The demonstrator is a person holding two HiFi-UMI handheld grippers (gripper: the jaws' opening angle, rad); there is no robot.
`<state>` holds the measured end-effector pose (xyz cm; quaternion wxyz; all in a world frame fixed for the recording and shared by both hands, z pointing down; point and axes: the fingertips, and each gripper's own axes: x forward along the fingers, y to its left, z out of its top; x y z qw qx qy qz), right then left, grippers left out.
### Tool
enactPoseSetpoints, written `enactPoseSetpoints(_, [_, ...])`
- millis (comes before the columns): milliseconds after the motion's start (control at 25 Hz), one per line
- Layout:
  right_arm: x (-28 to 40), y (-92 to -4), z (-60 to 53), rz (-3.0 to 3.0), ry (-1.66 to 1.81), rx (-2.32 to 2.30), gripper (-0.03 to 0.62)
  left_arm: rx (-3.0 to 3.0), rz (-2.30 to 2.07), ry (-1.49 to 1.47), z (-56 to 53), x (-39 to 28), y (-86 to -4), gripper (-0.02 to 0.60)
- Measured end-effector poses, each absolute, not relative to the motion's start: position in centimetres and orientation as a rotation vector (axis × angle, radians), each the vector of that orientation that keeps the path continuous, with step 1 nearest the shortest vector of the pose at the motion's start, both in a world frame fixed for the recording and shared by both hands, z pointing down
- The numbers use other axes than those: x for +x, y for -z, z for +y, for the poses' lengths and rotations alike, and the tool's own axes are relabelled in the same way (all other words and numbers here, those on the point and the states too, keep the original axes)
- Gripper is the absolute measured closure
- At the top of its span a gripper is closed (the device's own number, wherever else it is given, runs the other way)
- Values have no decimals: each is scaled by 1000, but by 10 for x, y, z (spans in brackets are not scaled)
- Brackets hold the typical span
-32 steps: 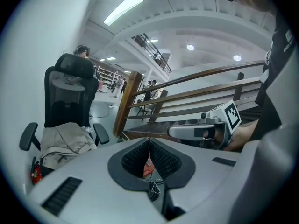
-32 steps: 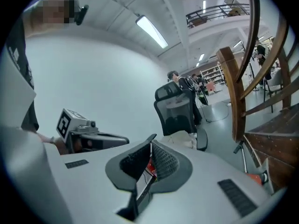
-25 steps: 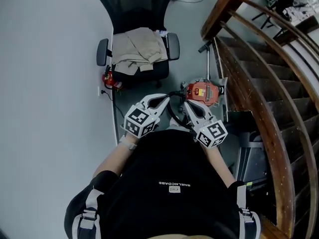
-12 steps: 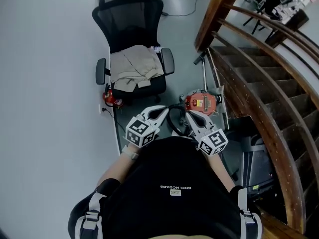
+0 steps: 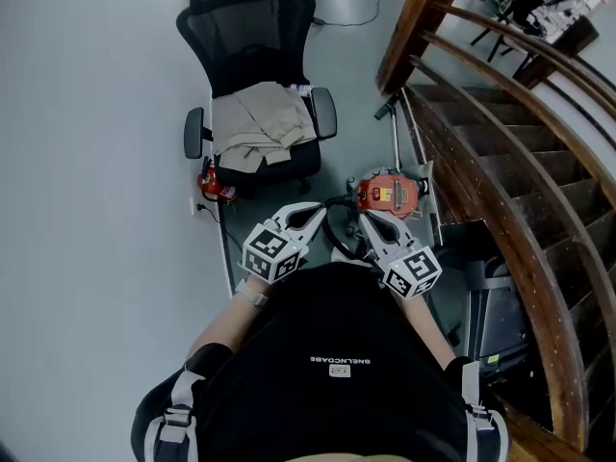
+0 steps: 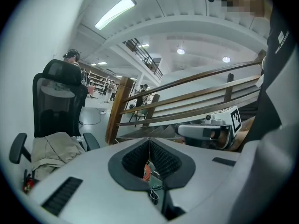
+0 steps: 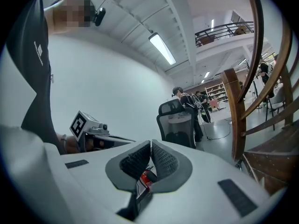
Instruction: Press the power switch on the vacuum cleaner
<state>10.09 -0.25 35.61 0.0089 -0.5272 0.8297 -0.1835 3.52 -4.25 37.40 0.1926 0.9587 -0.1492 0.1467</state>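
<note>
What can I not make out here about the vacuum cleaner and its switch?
1. The power switch: in the head view the vacuum cleaner is too small to show it.
2. Left gripper view: the shut left tool hides all but a red sliver.
3. Right gripper view: the shut right tool does the same.

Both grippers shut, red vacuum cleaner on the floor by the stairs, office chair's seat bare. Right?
Not bare: in the head view, beige clothing lies crumpled on the seat of the office chair. The rest holds.
</note>
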Motion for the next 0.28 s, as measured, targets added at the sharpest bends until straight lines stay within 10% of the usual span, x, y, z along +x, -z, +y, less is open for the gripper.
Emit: enactPoseSetpoints(280, [108,-362,0,2575,601,-1661,565,2688,-414,-407,-42,40,-376,565])
